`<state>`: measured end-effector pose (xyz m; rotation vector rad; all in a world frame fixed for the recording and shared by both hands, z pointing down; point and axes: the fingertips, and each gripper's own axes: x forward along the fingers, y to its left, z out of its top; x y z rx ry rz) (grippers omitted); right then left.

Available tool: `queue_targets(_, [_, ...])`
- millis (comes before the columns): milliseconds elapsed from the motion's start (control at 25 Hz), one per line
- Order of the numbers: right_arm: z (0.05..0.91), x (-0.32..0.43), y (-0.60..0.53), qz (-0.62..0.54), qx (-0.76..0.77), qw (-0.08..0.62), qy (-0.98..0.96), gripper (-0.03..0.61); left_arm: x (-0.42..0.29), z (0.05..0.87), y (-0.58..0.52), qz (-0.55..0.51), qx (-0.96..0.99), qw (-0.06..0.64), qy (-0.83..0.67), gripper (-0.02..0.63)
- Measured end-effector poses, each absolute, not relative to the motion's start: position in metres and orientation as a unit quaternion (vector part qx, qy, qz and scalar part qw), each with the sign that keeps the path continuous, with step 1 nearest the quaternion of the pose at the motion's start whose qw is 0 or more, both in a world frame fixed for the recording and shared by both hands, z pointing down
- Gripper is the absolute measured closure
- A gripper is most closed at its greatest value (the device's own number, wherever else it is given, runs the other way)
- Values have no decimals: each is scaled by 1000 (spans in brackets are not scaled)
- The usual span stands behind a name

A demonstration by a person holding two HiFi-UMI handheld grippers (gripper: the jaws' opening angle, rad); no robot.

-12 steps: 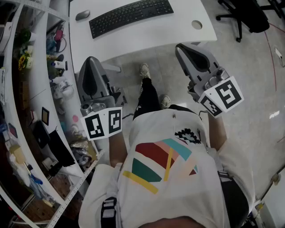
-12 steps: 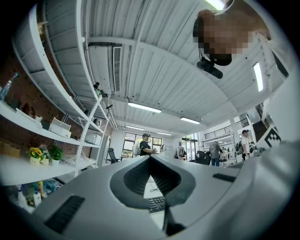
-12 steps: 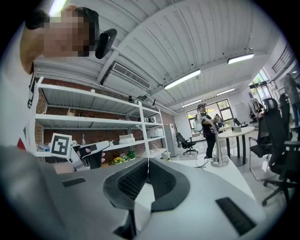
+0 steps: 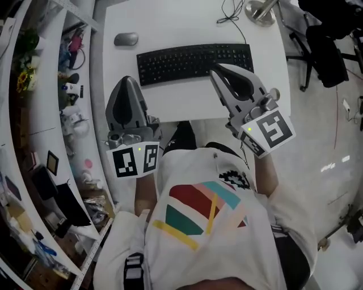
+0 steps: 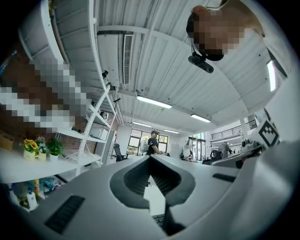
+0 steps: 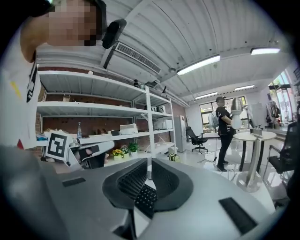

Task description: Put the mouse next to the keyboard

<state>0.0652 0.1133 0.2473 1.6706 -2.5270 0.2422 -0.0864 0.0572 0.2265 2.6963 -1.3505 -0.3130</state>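
Note:
A grey mouse [image 4: 126, 39] lies on the white table [image 4: 170, 96] at its far left, apart from the black keyboard [image 4: 193, 61], which lies across the middle. My left gripper [image 4: 128, 80] hangs over the table's near left edge, short of the mouse, shut and holding nothing. My right gripper [image 4: 214, 70] points in over the keyboard's right half, also shut and holding nothing. Keyboard keys [image 6: 145, 197] show through the gap behind the shut jaws in the right gripper view. A sliver of keyboard [image 5: 159, 219] shows likewise in the left gripper view.
White shelves [image 4: 57, 113] crowded with small things run along the left. A round metal stand base [image 4: 261, 11] and a thin cable [image 4: 229, 14] sit at the table's far edge. A black office chair [image 4: 326, 45] stands to the right. A person [image 6: 224, 126] stands far off.
The table now sits closer under me. Both grippers have moved forward from over the floor to over the table's near edge, the right one reaching over the keyboard.

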Motion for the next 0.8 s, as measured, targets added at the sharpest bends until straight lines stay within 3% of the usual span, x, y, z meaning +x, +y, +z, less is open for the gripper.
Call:
queue_targets(200, [242,50,34,76,526,51,-846,560,-87,235,-17,-96,887,69,-447,569])
queue_targets(480, [249,46,-59,89,510,4,-856,343,-88,265,-68,-72,872,99,-474,569])
queue_targets(640, [285,13,-119,95,454,63,-884,278,-97,287,-89,-61,859,114,-496,569])
queue_targets(800, [339,-32,-173,72,393,160,-903,276,-110,311,-102,-53,847,125,-514,569])
